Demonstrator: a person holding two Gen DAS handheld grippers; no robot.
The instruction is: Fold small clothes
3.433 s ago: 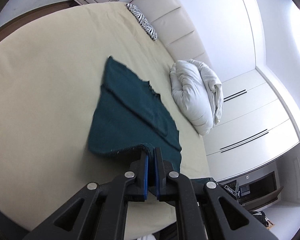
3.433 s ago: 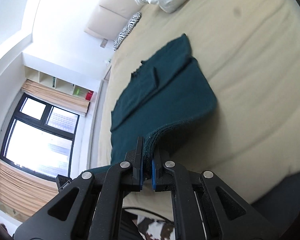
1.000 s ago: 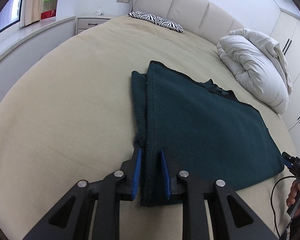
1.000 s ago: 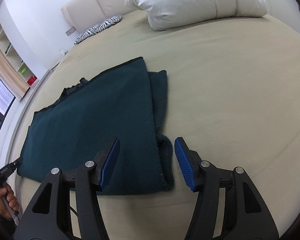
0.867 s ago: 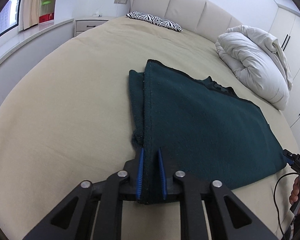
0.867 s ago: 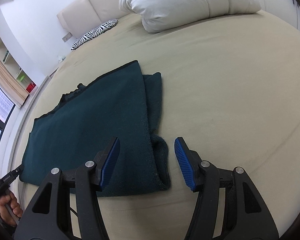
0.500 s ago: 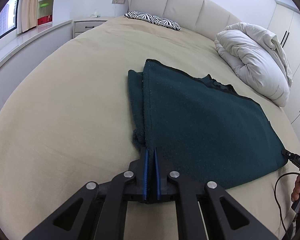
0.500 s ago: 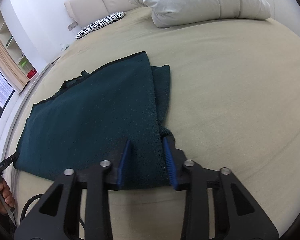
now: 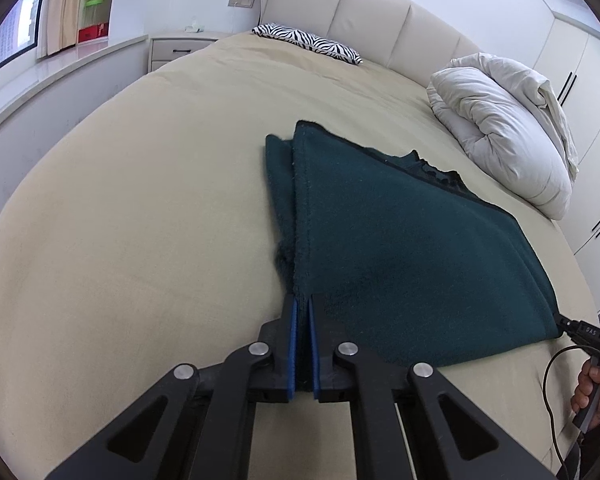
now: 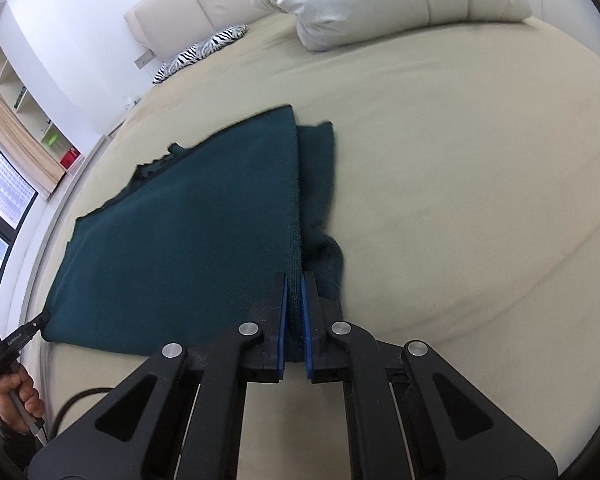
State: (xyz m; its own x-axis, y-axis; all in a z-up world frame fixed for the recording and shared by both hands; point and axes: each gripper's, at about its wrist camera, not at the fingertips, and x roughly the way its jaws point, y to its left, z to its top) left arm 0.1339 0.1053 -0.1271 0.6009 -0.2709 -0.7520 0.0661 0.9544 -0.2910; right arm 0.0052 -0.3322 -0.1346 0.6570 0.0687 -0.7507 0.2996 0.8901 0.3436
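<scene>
A dark green knitted garment [image 9: 400,232] lies folded flat on the beige bed [image 9: 140,200]; it also shows in the right wrist view [image 10: 196,216]. My left gripper [image 9: 302,304] is shut on the garment's near left corner. My right gripper [image 10: 294,280] is shut on the garment's near right corner. A narrower layer sticks out along each side edge under the top layer. In each view the other gripper's tip touches the garment's far bottom corner.
A rolled white duvet [image 9: 504,128] lies at the bed's right side, near the cream headboard [image 9: 380,12]. A zebra-print pillow [image 9: 308,40] sits by the headboard. A nightstand [image 9: 180,46] and window ledge stand at the left, wardrobes [image 9: 592,92] at the right.
Both grippers went from open around the garment's near corners to shut on them. The garment itself lies where it did a second ago.
</scene>
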